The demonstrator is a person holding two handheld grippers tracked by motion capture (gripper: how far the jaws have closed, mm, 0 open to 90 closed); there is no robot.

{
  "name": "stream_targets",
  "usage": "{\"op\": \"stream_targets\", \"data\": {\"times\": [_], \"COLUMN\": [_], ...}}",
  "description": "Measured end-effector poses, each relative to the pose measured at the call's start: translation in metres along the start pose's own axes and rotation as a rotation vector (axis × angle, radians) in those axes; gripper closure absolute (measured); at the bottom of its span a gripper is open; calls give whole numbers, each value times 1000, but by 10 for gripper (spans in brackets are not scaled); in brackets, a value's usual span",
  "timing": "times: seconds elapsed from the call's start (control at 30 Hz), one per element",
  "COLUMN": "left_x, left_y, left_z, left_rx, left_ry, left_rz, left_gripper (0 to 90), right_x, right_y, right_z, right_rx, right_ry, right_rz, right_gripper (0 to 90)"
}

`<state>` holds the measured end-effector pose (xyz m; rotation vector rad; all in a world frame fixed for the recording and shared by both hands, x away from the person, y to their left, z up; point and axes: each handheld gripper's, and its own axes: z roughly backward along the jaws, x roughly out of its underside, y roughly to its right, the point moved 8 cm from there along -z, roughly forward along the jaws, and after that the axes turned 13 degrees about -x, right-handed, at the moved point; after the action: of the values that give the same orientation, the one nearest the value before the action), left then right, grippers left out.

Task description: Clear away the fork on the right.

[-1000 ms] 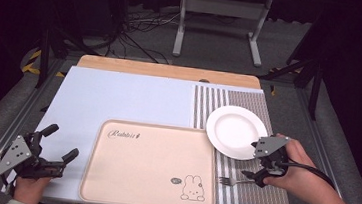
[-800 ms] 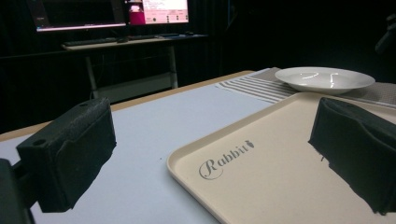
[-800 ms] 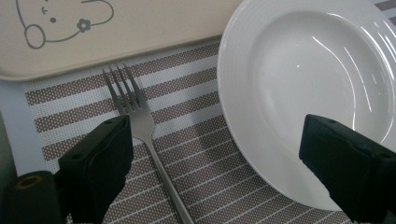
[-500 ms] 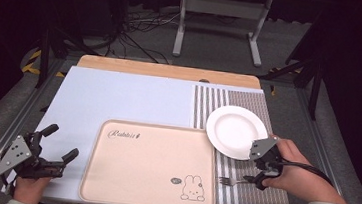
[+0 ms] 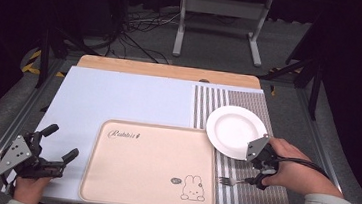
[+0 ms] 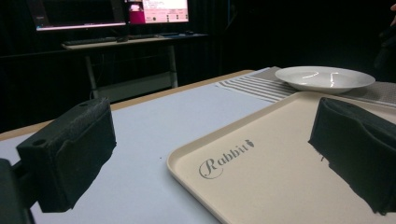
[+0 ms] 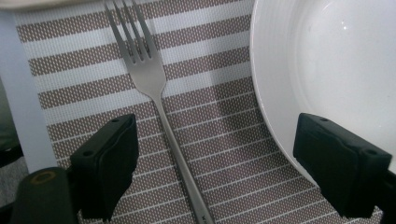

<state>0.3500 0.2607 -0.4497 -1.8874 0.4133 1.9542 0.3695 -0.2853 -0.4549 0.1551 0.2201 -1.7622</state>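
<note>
Fork, thin, stiff, slippery steel, lies on the striped mat beside the plate as I straddle its handle with my right gripper, jaws wide, closing lately.

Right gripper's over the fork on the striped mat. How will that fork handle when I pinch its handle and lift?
The fork looks like thin metal, so probably stiff and light. Its smooth handle lies flat on the striped mat, so the open right gripper may struggle to get under it, and it could slip or swivel. The white plate sits close beside one jaw; a nudge seems possible.
</note>
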Motion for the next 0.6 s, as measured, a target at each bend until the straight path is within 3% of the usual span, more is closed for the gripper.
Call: {"op": "stream_targets", "data": {"times": [0.17,0.33,0.5,0.6], "left_x": [0,0,1,0], "left_y": [0,0,-1,-1], "left_z": [0,0,0,0], "left_rx": [-1,-2,-4,-4], "left_ry": [-2,-1,-3,-2], "left_rz": [-2,1,-2,-2], "left_gripper": [9,9,9,9], "right_x": [3,4,0,2], "right_y": [2,-2,0,-2], "right_z": [-2,-10,-11,-13], "right_rx": [5,-26,-23,-46], "right_ry": [-18,-47,-33,-61], "right_rz": [-8,9,35,46], "right_gripper": [133,201,238,285]}}
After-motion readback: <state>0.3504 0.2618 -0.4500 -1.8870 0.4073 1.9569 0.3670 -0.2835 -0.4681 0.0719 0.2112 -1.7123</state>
